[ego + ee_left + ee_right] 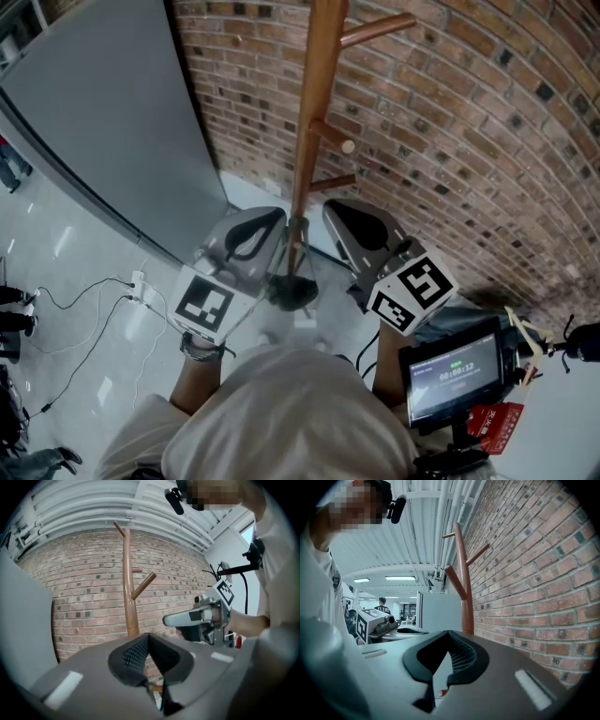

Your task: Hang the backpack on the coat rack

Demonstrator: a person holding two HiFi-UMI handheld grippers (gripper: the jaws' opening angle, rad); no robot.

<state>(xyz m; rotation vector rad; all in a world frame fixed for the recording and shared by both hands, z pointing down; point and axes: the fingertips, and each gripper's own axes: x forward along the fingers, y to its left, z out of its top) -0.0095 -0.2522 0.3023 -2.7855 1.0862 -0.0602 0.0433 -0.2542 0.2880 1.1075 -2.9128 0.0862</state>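
The wooden coat rack (314,112) stands against the brick wall, with bare pegs sticking out on its right side. No backpack is recognisable in any view. A dark shape (292,292) lies at the foot of the pole; I cannot tell what it is. My left gripper (272,217) is just left of the pole and my right gripper (336,208) just right of it. Both are shut with nothing between the jaws. In the left gripper view the shut tips (149,635) point at the rack (127,583). In the right gripper view the shut tips (449,633) sit near the pole (465,588).
A grey partition panel (103,122) stands to the left of the rack and the brick wall (487,141) runs behind it. Cables and a power strip (136,281) lie on the floor at left. A small screen on a stand (452,375) is at lower right.
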